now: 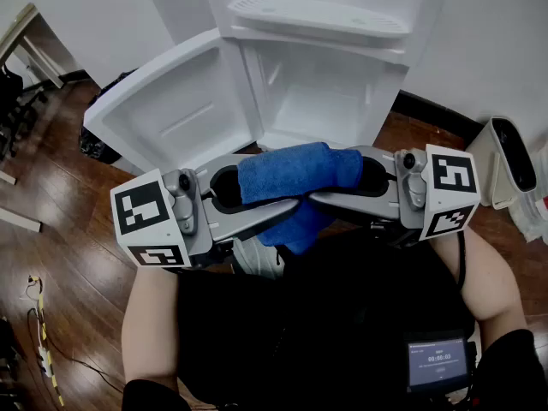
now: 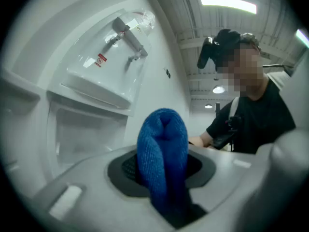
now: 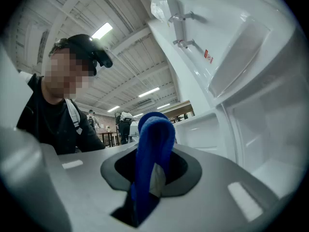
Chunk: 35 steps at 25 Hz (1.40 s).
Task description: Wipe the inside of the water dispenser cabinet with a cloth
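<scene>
Cloth (image 1: 295, 171) runs crosswise (apparently folded), end drooping.

Bright overhead strip light (image 2: 228, 4), fisheye-warped edges

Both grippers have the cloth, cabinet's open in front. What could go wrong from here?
1. Both the left gripper and the right gripper pinch the cloth; pulling apart or a mistimed release could drop it on the floor.
2. It is bunched, so little of it may meet the cabinet walls.
3. The open door stands on the left gripper's side and could get bumped.
</scene>
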### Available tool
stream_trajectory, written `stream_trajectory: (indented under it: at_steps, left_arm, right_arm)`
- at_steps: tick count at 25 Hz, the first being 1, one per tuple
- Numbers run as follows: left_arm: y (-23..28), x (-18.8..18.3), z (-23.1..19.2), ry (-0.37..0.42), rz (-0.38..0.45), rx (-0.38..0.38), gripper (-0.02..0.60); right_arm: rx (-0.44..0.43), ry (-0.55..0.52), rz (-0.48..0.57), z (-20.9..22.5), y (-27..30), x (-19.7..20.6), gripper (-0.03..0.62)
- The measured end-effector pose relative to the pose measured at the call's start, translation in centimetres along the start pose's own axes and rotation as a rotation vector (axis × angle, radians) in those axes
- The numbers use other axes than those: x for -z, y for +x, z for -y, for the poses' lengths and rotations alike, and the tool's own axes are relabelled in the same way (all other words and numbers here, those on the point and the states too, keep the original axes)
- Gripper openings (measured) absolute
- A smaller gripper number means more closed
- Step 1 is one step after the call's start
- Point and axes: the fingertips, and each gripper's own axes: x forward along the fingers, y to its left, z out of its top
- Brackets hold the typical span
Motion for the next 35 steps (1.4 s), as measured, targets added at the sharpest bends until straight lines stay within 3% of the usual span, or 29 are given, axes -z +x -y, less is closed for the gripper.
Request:
stream_trajectory:
  at_steps: [7,10,12,14,16,19,21,23,28,35]
  left_arm:
    - [-1.1,-0.5,-0.6,0.025,-0.003,-0.043,0.19]
    - [-1.3,-0.8,-0.7,0.037,-0.001,-0.051,0.134]
    - [-1.2,-0.8,-0.4,0.038,0.003,-0.041,0.114]
    - [-0.9,-0.7,-0.4,0.032,0.003,-0.034,0.11]
    - [-0.4,-0.5,-0.3,0.022,0.002,-0.023,0.11]
    - [0.5,0.1,0.4,0.004,-0.009,0.007,0.11]
    - [0.8,0.5,0.6,-0.015,-0.019,0.023,0.107]
    - [0.9,0.8,0.5,-0.032,-0.022,0.027,0.107]
    - [0.9,0.7,0.4,-0.07,-0.002,0.04,0.109]
    - [-0.3,-1.2,0.5,-0.133,0.096,0.082,0.106]
  right_arm:
    - [-0.001,0.023,0.014,0.4,-0.7,-0.6,0.077]
    - [-0.008,0.039,0.016,0.5,-0.9,-0.6,0.082]
    - [-0.028,0.037,0.016,0.0,-0.7,-0.5,0.157]
    - [-0.048,0.035,0.01,-0.6,-0.1,-0.4,0.313]
    - [-0.044,0.046,0.008,-0.8,0.6,-0.1,0.354]
    - [-0.016,0.082,0.026,-0.3,1.1,0.1,0.354]
    - [-0.011,0.091,0.042,-0.1,0.9,0.1,0.276]
    - [-0.01,0.092,0.042,-0.1,0.8,0.1,0.241]
    - [-0.013,0.129,0.045,0.0,0.6,0.1,0.238]
    - [0.018,-0.077,-0.011,-0.3,-0.1,-0.6,0.252]
